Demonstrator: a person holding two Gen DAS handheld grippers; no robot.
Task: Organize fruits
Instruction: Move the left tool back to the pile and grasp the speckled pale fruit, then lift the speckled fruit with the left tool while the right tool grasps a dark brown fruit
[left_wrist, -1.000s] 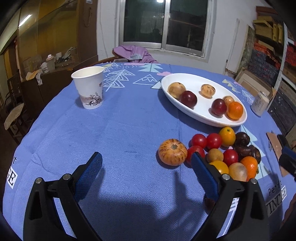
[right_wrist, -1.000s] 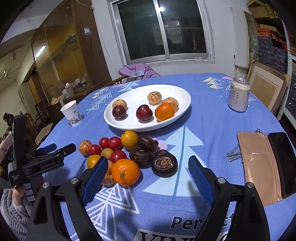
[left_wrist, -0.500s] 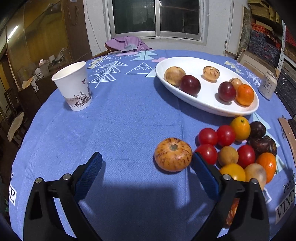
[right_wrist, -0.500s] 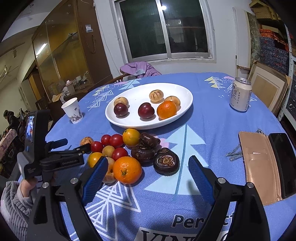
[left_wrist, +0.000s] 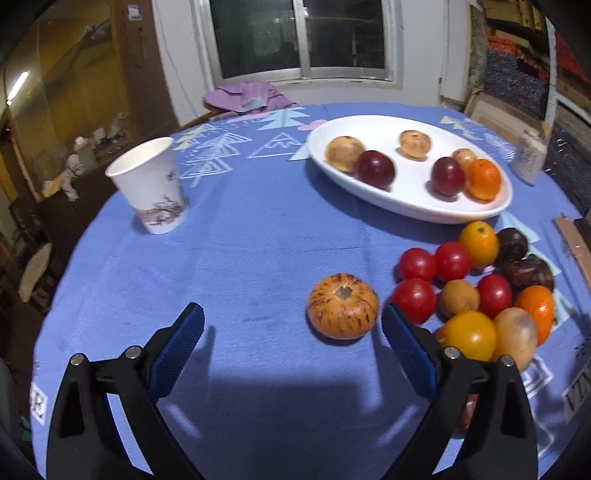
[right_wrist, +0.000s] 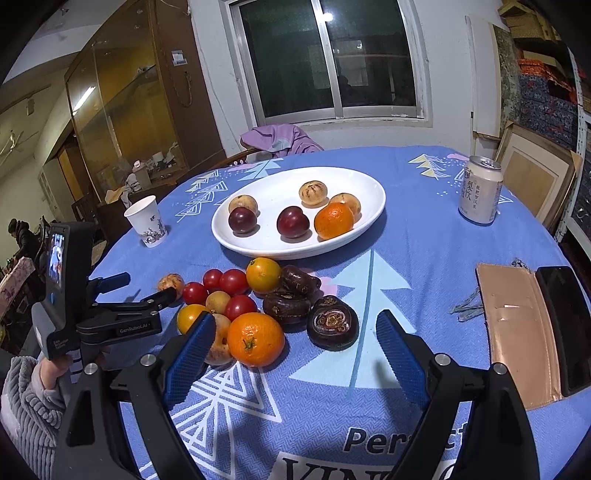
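— Blue cloth all over that round table (left_wrist: 258, 229), woven, with pale trees printed on it. Starting at the left: a paper cup (left_wrist: 149, 186) at ten o'clock, smooth and tapered, nothing to do with the job.

— And the left gripper (left_wrist: 291, 332)?

— Jaws spread wide, holding nothing. It's low over the cloth with a speckled orange fruit (left_wrist: 342, 305) lying between the fingers, nearer the right one, not touched as far as I can see. Squat thing, ribbed like a little pumpkin, dull skin.

— So how much is sorted?

— I'd say under half. The white oval dish (right_wrist: 373, 206) at twelve o'clock, glossy, holds six pieces: two dark plums (right_wrist: 242, 220), three tan round ones, one pebbly orange (right_wrist: 334, 220). A heap of loose fruit (right_wrist: 258, 306) lies on the cloth in front of it: shiny red tomatoes (right_wrist: 231, 281), yellow and orange citrus, tan balls, and three wrinkled dark brown lumps (right_wrist: 332, 326).

— The right gripper (right_wrist: 295, 341)?

— Also wide open and empty, hanging just short of that heap. A big orange (right_wrist: 255, 339) sits by its left finger.

— Further right?

— A drinks can (right_wrist: 480, 195) at two o'clock, then a tan leather wallet (right_wrist: 517, 332) and a dark phone (right_wrist: 569, 325) at three.
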